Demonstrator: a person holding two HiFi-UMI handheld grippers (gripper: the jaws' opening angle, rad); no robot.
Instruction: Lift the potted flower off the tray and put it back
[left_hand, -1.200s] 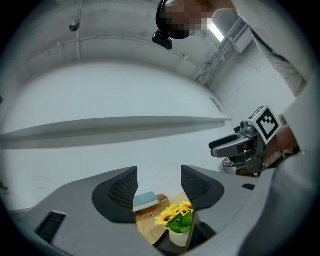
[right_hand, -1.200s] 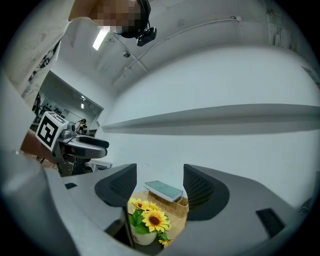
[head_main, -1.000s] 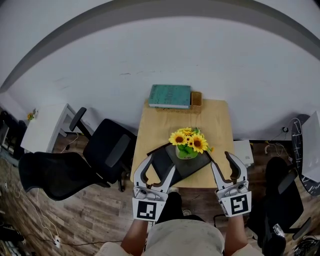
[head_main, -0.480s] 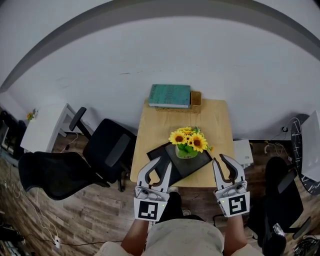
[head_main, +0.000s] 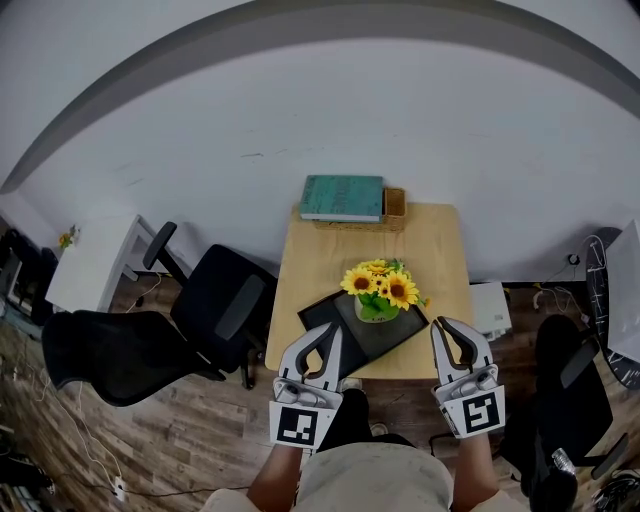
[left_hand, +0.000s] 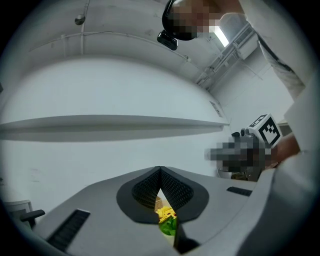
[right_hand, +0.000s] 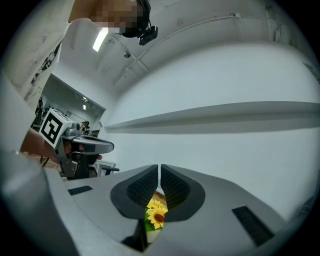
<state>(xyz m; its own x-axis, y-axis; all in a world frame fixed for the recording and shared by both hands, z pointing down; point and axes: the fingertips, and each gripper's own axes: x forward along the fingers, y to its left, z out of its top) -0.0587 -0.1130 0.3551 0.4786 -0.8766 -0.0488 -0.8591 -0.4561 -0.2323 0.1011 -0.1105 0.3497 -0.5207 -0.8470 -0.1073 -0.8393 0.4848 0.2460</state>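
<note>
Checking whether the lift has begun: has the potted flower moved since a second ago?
No. The potted flower sits on the same spot of the black tray, near the wooden table's front edge, as before.

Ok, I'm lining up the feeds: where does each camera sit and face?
Head view: head-mounted, facing steeply down at table and tray; left gripper, right gripper, lap show.
Left gripper view: on left gripper, along its shut jaws toward the wall; right gripper shows.
Right gripper view: mirrored; left gripper shows.
All share the potted flower.
</note>
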